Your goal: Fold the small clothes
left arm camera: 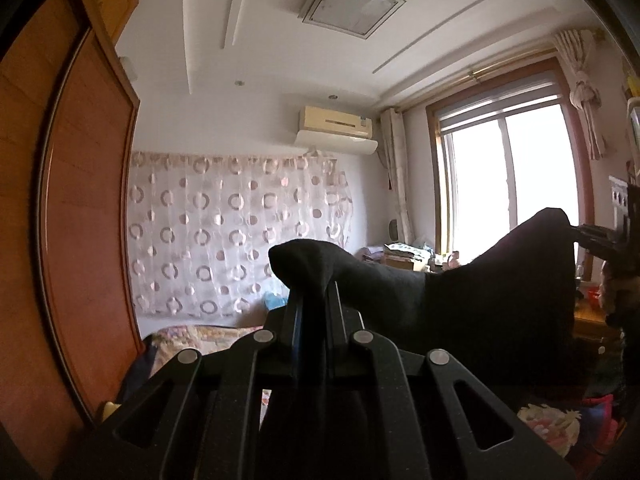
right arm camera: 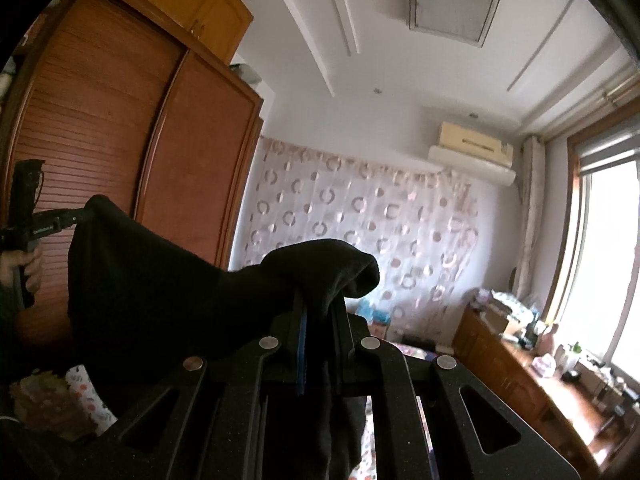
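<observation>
Black soft knit garment [left arm camera: 460, 292], light and limp, sagging in mid-air above the bed: we are holding it with the left gripper [left arm camera: 316, 280] and right gripper [right arm camera: 320, 300] clamped on opposite top corners.

A home bedroom: wooden wardrobe [right arm camera: 120, 128], patterned bedspread [left arm camera: 208, 338], air conditioner [left arm camera: 336, 122] (wall-mounted) and curtained window [left arm camera: 508, 172].
</observation>
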The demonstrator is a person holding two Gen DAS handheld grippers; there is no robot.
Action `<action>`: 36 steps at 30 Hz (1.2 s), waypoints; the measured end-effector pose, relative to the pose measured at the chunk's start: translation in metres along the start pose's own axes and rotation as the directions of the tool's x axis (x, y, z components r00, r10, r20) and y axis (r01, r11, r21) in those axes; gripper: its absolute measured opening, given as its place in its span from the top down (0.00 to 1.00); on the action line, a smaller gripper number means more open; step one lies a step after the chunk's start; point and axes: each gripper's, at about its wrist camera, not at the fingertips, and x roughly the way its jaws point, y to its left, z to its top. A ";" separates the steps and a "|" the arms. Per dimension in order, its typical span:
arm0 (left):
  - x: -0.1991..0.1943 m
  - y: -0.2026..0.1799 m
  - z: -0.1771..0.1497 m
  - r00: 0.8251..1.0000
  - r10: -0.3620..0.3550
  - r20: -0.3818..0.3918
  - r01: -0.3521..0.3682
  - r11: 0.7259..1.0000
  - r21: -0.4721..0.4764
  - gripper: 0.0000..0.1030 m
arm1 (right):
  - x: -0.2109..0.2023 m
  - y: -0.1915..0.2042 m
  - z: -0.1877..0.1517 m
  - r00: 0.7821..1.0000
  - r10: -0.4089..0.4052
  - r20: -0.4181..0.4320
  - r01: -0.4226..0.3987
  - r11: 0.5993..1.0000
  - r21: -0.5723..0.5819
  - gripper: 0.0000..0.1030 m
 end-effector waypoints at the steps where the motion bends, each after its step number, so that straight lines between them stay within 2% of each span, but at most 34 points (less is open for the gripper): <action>1: 0.001 0.000 0.001 1.000 -0.004 0.002 0.004 1.000 0.000 0.91 | -0.001 0.002 -0.001 1.000 -0.006 0.003 0.006 1.000 -0.005 0.91; 6: -0.002 0.004 0.007 1.000 0.012 0.022 -0.012 1.000 0.008 0.91 | -0.017 0.017 -0.025 0.999 -0.039 -0.009 0.038 0.999 -0.029 0.91; 12: 0.005 0.011 0.004 0.999 0.036 0.012 -0.036 0.999 0.009 0.91 | -0.013 0.017 -0.024 0.997 -0.067 -0.033 0.066 0.997 -0.041 0.91; 16: 0.035 0.014 -0.013 0.998 0.053 -0.041 -0.053 0.999 -0.011 0.91 | 0.018 0.015 -0.034 0.992 -0.083 -0.092 0.079 0.996 -0.046 0.91; 19: 0.085 0.021 -0.049 0.992 0.052 -0.119 -0.057 0.998 -0.038 0.90 | 0.064 0.007 -0.062 0.983 -0.060 -0.172 0.060 0.998 -0.008 0.91; 22: 0.134 0.026 -0.087 0.976 0.065 -0.208 -0.075 0.996 -0.041 0.90 | 0.117 0.000 -0.100 0.963 -0.042 -0.267 0.053 0.998 0.033 0.91; 24: 0.172 0.029 -0.121 0.956 0.076 -0.283 -0.089 0.995 -0.034 0.91 | 0.153 -0.002 -0.130 0.945 -0.025 -0.325 0.045 0.997 0.056 0.91; 25: 0.191 0.030 -0.139 0.943 0.093 -0.320 -0.105 0.994 -0.018 0.91 | 0.170 -0.003 -0.144 0.933 -0.027 -0.358 0.054 0.996 0.064 0.91; 28: 0.226 0.031 -0.168 0.921 0.089 -0.379 -0.108 0.994 -0.031 0.91 | 0.220 -0.007 -0.175 0.890 -0.019 -0.455 0.084 0.989 0.124 0.91; 30: 0.247 0.029 -0.184 0.906 0.083 -0.414 -0.107 0.994 -0.034 0.91 | 0.247 -0.005 -0.184 0.876 0.003 -0.483 0.076 0.987 0.143 0.91; 36: 0.294 0.031 -0.207 0.873 0.107 -0.476 -0.118 0.993 0.006 0.90 | 0.312 -0.008 -0.189 0.838 -0.020 -0.545 0.086 0.992 0.096 0.91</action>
